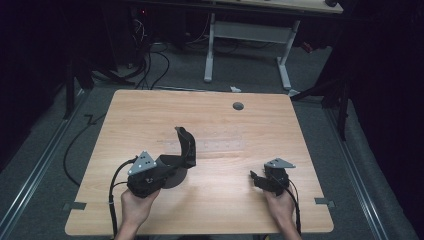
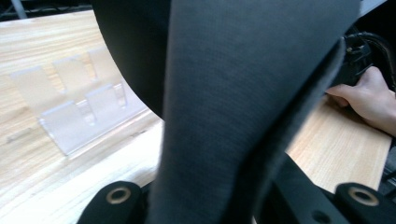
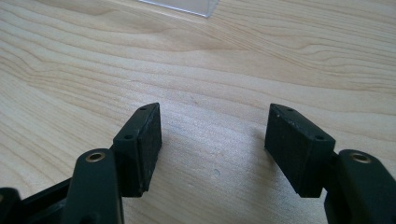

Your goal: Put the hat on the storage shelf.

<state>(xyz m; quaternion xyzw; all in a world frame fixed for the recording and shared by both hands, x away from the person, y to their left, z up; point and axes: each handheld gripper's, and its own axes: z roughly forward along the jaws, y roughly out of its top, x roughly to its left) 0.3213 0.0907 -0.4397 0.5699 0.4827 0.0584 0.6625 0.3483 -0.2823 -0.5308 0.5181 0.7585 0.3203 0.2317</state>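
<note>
Black curved strap [image 1: 186, 146] sits clamped in the left hand-held gripper [image 1: 172, 165], rising toward 12 o'clock over bench [image 1: 150, 115] centre. Clear acrylic stand [image 2: 77, 119] lies just beyond it. Right hand-held gripper [image 3: 212, 140], at approx. 4 o'clock, jaws wide apart, holding nothing.

Black curved strap [image 1: 186, 146], matte and fabric-like, stands upright and arches toward 12 o'clock, lower end clamped, just left of table centre.
</note>
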